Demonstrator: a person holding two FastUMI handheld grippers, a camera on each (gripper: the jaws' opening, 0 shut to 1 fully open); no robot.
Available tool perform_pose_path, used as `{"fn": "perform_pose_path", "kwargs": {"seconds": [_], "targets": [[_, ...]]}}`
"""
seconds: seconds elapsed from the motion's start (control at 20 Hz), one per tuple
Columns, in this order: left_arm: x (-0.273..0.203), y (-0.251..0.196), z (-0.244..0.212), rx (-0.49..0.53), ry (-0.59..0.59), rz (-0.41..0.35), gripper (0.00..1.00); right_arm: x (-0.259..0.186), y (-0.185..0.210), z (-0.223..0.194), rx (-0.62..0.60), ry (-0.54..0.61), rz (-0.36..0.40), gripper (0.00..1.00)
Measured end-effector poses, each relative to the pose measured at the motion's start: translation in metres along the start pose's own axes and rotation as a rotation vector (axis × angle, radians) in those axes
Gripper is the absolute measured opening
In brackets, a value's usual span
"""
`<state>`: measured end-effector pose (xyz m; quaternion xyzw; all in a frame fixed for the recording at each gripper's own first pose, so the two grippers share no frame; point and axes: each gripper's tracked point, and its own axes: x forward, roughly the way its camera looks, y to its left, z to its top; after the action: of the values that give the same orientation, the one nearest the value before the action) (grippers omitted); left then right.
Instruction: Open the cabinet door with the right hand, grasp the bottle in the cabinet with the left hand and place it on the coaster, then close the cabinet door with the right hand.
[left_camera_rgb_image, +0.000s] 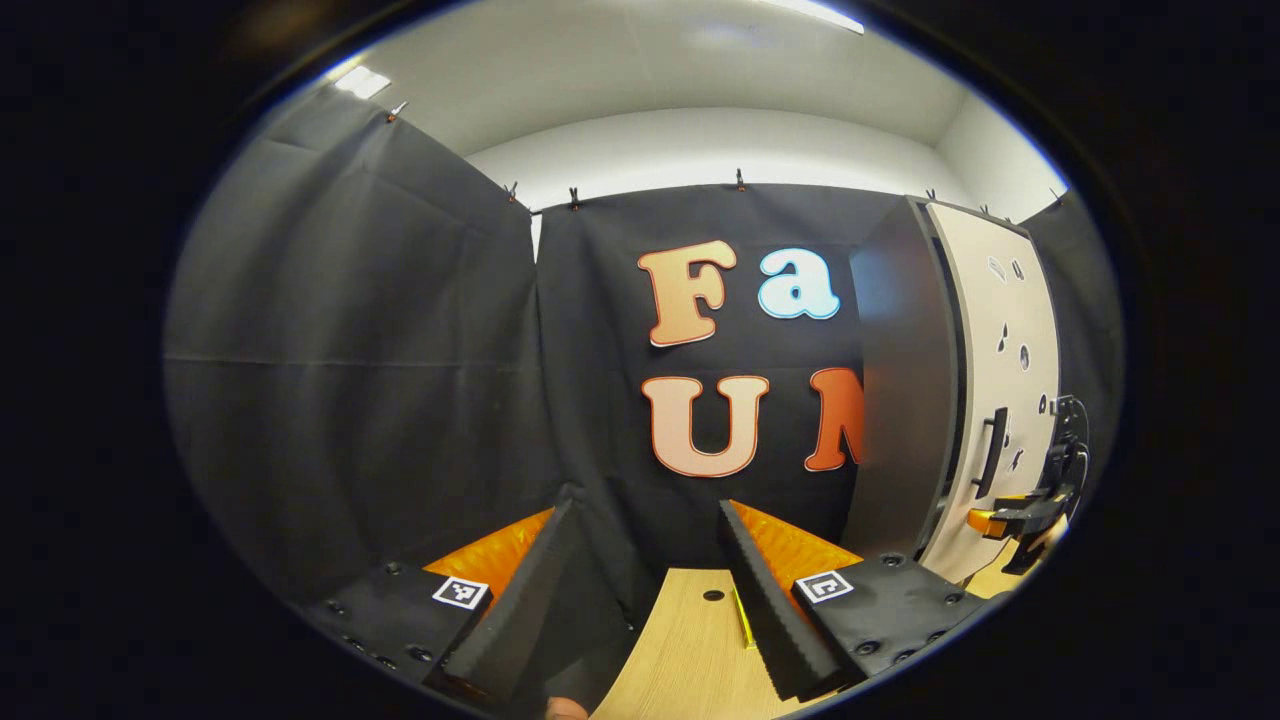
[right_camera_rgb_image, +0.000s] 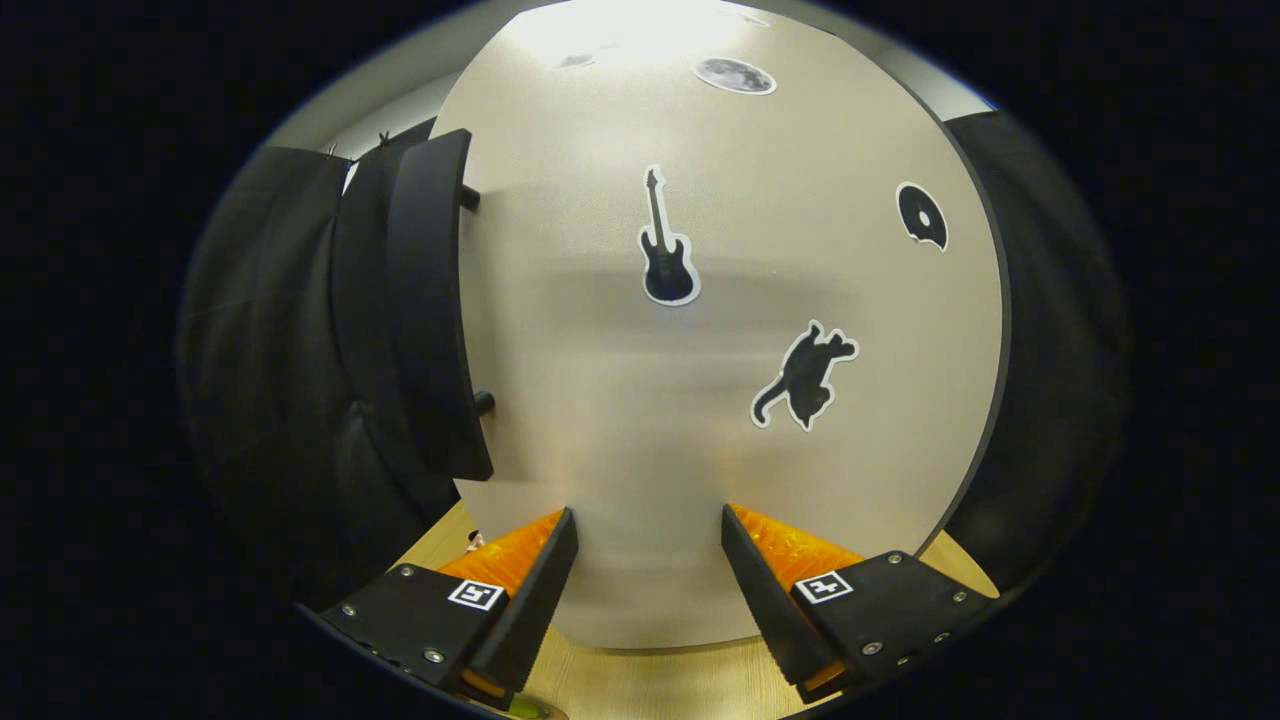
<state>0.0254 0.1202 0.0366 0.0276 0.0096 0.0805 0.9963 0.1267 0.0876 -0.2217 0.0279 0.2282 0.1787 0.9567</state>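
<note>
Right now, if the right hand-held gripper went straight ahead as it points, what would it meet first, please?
Most likely the cabinet door: the open right hand-held gripper faces its pale panel squarely, right of the black handle. Depth is unclear.

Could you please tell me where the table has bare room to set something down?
Bare wood lies on the table ahead of the left claw, bordered by the cloth wall and the cabinet. By the door it is crowded: the right claw sits close to it.
</note>
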Motion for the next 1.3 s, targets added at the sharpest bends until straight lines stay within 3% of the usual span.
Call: {"fn": "perform_pose_path", "kwargs": {"seconds": [0.75, 1.05, 1.3], "targets": [[-0.001, 0.003, 0.000, 0.009, 0.009, 0.004, 0.95, 0.006, -0.011, 0.001, -0.015, 0.005, -0.089, 0.89], [0.002, -0.011, 0.016, 0.003, -0.021, -0.021, 0.95, -0.041, -0.047, 0.019, -0.015, 0.009, -0.104, 0.89], [0.006, -0.031, 0.035, -0.015, -0.048, -0.062, 0.95, -0.108, -0.101, 0.066, -0.025, -0.039, -0.151, 0.89]]}}
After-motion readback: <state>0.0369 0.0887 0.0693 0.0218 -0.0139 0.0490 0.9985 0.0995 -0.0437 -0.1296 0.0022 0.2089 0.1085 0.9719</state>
